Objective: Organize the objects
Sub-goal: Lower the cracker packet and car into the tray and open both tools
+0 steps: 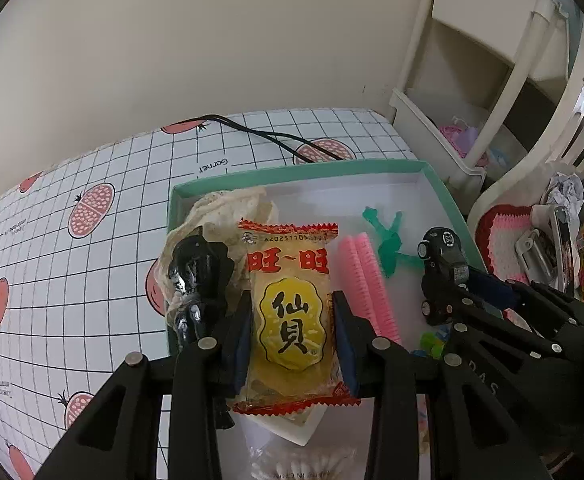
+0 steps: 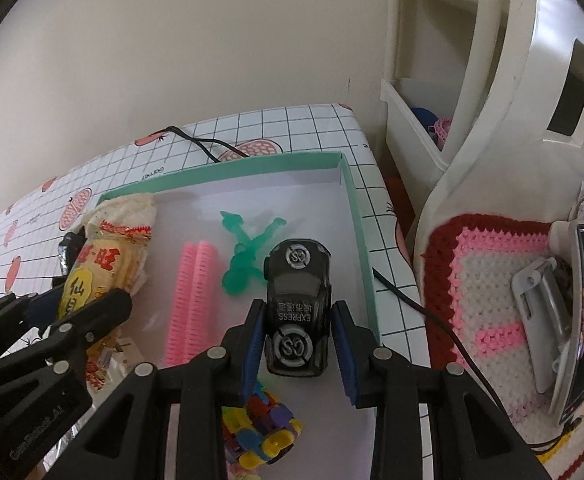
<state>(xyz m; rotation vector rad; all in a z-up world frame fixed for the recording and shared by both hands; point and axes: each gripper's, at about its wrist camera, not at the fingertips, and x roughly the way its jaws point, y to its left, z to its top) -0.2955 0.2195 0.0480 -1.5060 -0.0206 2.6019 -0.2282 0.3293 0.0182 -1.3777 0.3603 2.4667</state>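
One snack packet [image 1: 292,312], one toy car [image 2: 297,312], both gripped.

The swab box [image 1: 292,466] below the snack [image 1: 292,316] is cut off; the snack hides its top.

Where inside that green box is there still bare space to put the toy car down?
The box floor is bare at the back, between the far green wall and the green figure, and along the right wall beside the toy car. The left side is crowded with the snack packet and pink comb.
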